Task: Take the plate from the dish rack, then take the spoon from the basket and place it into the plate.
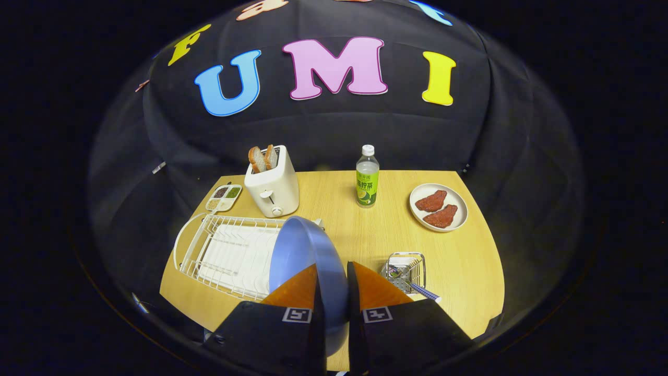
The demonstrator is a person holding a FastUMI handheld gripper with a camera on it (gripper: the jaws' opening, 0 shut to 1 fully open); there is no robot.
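Your tongs (332, 284) are clamped on the round blue plate (302, 250), edge-up; bare wooden counter (360, 235) lies just ahead for set-down.

Black cloth wall (334, 130) hangs draped behind, creased and folding around both sides of the booth. In front of it sits a light wood-grain worktop (459, 261), evenly lit from above, with soft shadows under what stands on it. Beyond the worktop's edges, everything drops into darkness.
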